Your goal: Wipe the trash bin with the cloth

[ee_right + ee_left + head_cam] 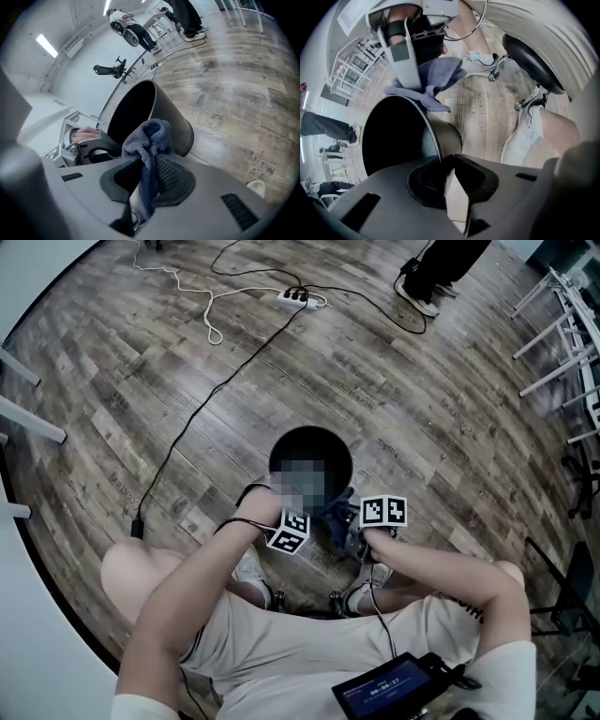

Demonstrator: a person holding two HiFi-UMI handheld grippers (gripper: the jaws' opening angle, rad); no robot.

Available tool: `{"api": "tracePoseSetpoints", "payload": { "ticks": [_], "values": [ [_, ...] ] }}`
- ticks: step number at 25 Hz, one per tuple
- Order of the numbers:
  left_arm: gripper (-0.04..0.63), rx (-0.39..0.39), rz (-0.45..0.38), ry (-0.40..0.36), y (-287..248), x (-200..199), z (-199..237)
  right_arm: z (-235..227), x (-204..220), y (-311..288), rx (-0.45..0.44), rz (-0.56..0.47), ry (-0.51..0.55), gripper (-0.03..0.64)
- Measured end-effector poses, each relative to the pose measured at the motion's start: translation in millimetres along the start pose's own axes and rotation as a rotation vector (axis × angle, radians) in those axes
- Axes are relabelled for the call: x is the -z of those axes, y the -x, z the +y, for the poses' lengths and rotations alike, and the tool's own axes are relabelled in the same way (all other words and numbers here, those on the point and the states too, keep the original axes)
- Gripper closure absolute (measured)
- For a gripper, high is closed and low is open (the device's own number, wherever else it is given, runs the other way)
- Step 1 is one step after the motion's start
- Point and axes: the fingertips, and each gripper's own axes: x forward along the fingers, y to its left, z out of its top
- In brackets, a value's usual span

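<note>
A black trash bin (323,442) stands on the wood floor just ahead of my knees. In the left gripper view its rim (426,119) runs down to the tips of my left gripper (451,164). The jaws stand a little apart, and a pale gap shows between them. My right gripper (147,171) is shut on a blue-grey cloth (151,138), which bunches up over the jaws next to the bin wall (171,117). In the head view the left gripper (292,519) and right gripper (356,527) flank the cloth (334,512) at the bin's near side.
A power strip (298,298) and cables lie on the floor beyond the bin. White frame legs (562,324) stand at the right, and a person's shoes (417,292) at the top. My own shoes (251,573) and a stool's castors (529,101) sit close below the grippers.
</note>
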Motion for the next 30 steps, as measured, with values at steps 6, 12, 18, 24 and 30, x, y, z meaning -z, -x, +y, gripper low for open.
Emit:
{"api": "tracePoseSetpoints", "payload": {
  "ticks": [6,12,18,24,30],
  "values": [
    [0.552,0.077,-0.134,0.075,6.0,-26.0,-4.2,-30.4,0.8,-27.4,0.022,0.017,0.068,0.557],
    [0.551,0.097,-0.156,0.079,6.1,-35.5,-6.3,-67.3,7.4,-62.1,0.048,0.042,0.142,0.557],
    [0.546,0.069,-0.125,0.06,3.9,-34.3,-4.1,-110.9,18.5,-106.8,0.102,0.069,0.14,0.557],
    [0.545,0.058,-0.112,0.068,2.4,-32.9,-1.5,-146.6,28.1,-140.8,0.176,0.084,0.12,0.557],
    [0.531,0.016,-0.093,0.072,0.6,-33.5,0.7,-148.5,31.8,-129.2,0.196,0.134,0.087,0.557]
  ]
}}
